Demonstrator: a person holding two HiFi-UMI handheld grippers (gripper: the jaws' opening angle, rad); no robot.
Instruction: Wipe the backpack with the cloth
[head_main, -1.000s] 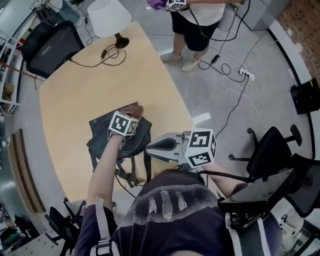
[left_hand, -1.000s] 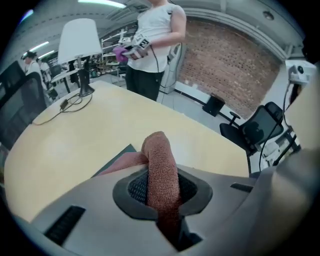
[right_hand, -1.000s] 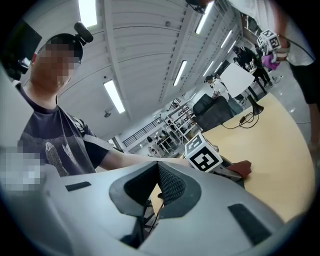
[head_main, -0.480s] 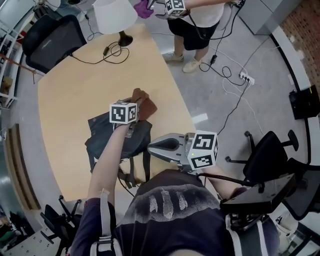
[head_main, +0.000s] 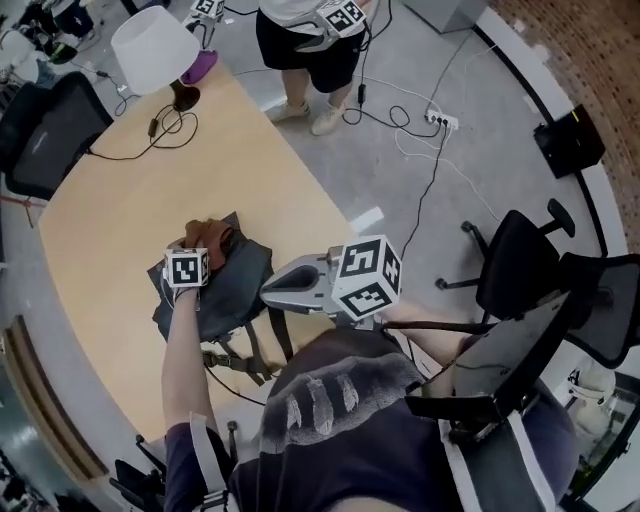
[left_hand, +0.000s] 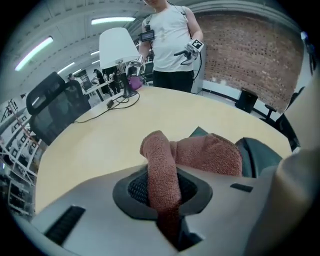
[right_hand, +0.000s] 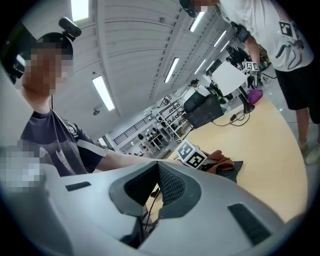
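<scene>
1. A dark grey-green fabric backpack lies flat on the pale wooden table, close to the table's near edge. Its straps trail towards the person.
2. A rust-brown terry cloth sits bunched on the far end of the backpack.
3. The left gripper reaches out over the backpack, and its marker cube shows above the bag in the head view.
4. In the left gripper view, the left jaws are clenched on a fold of the cloth. A narrow band of it runs down between the pads, while the rest swells out ahead onto the backpack.
5. The right gripper is held up nearer the head camera, with its grey tip over the right side of the backpack in that view.
6. In the right gripper view, the right gripper has its jaws pressed together with nothing between them. Beyond them are the left gripper's cube, the cloth and a corner of the backpack.
7. At the far end of the table stands a lamp with a white shade, its black cable looping across the tabletop.
8. Another person stands beside that far end, also holding grippers with marker cubes.
9. A black office chair stands on the grey floor to the right.
</scene>
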